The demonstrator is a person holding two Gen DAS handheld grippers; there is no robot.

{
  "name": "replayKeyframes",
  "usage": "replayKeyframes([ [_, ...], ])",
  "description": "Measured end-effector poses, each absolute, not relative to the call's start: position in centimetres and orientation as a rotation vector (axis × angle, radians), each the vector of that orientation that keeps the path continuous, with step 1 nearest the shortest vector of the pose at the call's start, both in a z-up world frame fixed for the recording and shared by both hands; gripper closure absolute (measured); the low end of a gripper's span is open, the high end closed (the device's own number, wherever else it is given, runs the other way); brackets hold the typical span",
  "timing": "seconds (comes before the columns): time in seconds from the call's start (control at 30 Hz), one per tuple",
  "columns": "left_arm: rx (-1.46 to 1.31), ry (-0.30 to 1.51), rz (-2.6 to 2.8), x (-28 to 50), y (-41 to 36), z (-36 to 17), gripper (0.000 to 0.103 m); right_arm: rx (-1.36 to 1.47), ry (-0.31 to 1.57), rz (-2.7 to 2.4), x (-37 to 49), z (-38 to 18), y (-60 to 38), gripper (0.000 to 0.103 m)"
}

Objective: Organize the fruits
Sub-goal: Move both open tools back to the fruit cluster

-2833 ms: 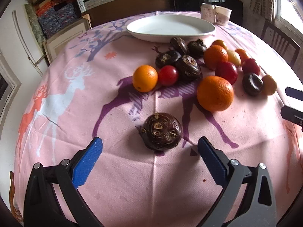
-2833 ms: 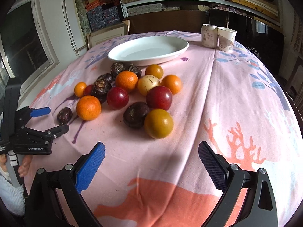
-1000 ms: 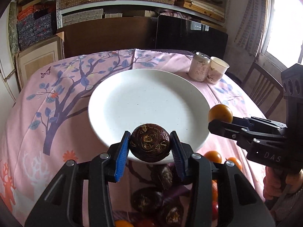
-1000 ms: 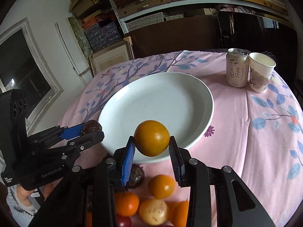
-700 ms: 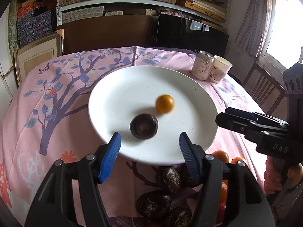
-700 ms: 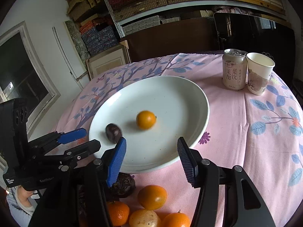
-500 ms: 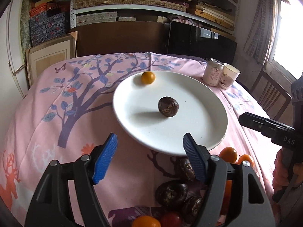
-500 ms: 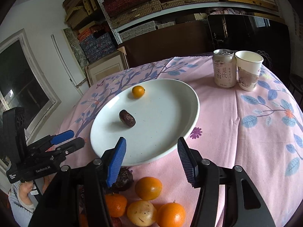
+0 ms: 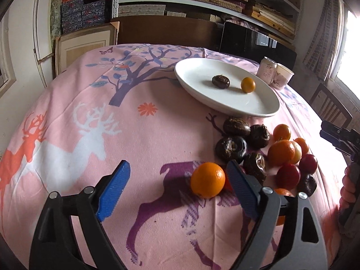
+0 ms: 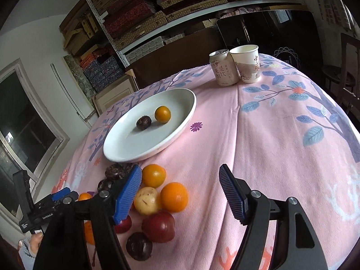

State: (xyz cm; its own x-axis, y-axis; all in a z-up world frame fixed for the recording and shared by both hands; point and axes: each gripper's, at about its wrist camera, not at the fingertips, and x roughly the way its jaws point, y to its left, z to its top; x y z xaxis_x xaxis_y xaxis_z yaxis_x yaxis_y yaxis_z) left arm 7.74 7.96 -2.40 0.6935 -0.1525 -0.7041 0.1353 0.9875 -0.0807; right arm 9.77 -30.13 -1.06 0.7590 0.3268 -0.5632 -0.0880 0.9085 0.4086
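Observation:
A white plate (image 9: 258, 103) (image 10: 180, 126) holds a dark brown fruit (image 9: 220, 81) (image 10: 143, 122) and a small orange fruit (image 9: 248, 85) (image 10: 162, 113). Loose fruit lies in front of the plate: an orange (image 9: 208, 179), dark brown fruits (image 9: 231, 150), red fruits (image 10: 158, 226) and a pale yellow fruit (image 10: 147, 200). My left gripper (image 9: 177, 191) is open and empty, low over the cloth, with the orange just inside its right finger. My right gripper (image 10: 180, 191) is open and empty, above the right side of the pile.
A drink can (image 10: 222, 67) and a paper cup (image 10: 246, 64) stand at the far side of the pink printed tablecloth (image 9: 90, 117). Shelves with boxes (image 10: 139, 15) and a dark cabinet stand behind the table. A chair (image 9: 330, 105) stands at the right.
Both grippers let their fruits go onto the plate, then drew back from it to the loose pile. Both are open now. The small orange fruit rolled on the plate.

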Motion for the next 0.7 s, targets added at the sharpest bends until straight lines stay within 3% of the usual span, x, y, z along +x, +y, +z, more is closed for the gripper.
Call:
replayKeyframes([
  [0.23,0.044,0.844,-0.131,8.3,6.7,-3.4,0.015,0.334,0.654,0.222,8.6,-0.8,-29.6,0.023],
  [0.3,0.018,0.842,-0.098,8.4,7.6,-3.3,0.009,0.344,0.662,0.219,8.6,-1.0,-29.8,0.023],
  [0.57,-0.014,0.779,-0.084,7.7,8.7,-2.3,0.01,0.311,0.666,0.243,8.3,-1.0,-29.2,0.023],
  [0.6,0.018,0.79,-0.091,7.8,8.0,-2.5,0.013,0.301,0.669,0.248,8.1,-1.0,-29.0,0.023],
  [0.7,0.04,0.827,-0.128,8.3,7.3,-3.2,0.033,0.281,0.673,0.256,7.7,-1.1,-28.6,0.023],
])
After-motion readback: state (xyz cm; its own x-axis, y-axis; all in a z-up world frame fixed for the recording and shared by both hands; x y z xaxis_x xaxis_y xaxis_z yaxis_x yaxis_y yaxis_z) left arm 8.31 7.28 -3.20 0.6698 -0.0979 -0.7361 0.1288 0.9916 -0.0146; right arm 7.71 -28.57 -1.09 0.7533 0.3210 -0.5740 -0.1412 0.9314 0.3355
